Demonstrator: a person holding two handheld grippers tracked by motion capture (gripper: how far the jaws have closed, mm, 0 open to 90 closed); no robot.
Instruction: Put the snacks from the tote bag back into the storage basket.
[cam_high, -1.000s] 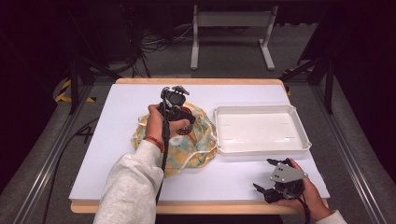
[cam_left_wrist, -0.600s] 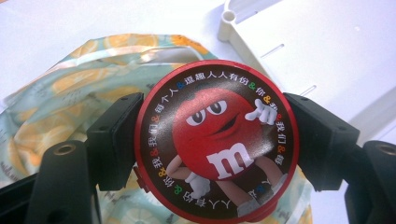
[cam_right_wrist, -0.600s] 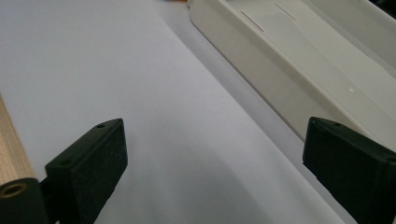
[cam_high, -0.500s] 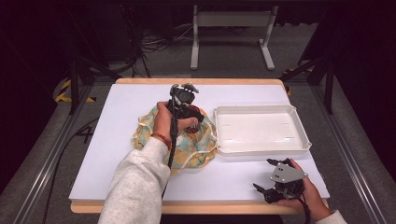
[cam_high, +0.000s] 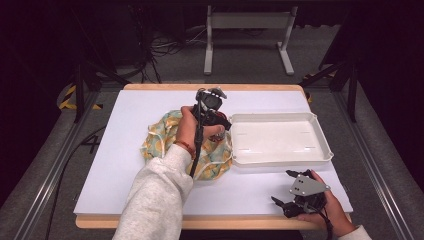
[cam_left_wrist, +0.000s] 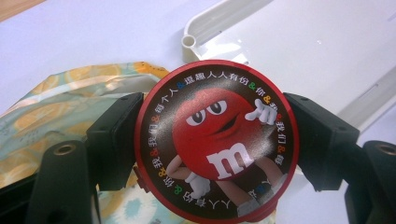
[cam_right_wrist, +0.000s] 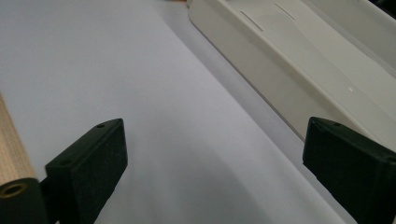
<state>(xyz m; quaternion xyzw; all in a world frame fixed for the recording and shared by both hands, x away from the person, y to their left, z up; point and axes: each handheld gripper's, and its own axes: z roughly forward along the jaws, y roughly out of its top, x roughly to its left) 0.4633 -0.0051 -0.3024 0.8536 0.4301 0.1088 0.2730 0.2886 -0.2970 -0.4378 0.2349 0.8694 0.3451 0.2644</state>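
The left gripper (cam_high: 216, 107) has risen from the crumpled yellow-and-teal patterned cloth bag (cam_high: 165, 135) and moved toward the shallow white plastic tray (cam_high: 320, 145) since a second ago — extraction looks complete, transfer under way. Its jaws clamp the round red-rimmed candy tin (cam_left_wrist: 215, 141) by its edges, above the bag's right edge, just beside the tray corner. The tin's printed face points at the camera; being round, it has no long axis. The right gripper (cam_high: 290, 202) rests open, empty, at the table's near edge.

Setting: your lab recording bay; white-covered table (cam_high: 125, 165) with wooden edge; dark surrounds; metal rails (cam_high: 47, 172) flanking it; loose cables (cam_high: 165, 47) and steel stand (cam_high: 247, 30) on grey carpet behind.
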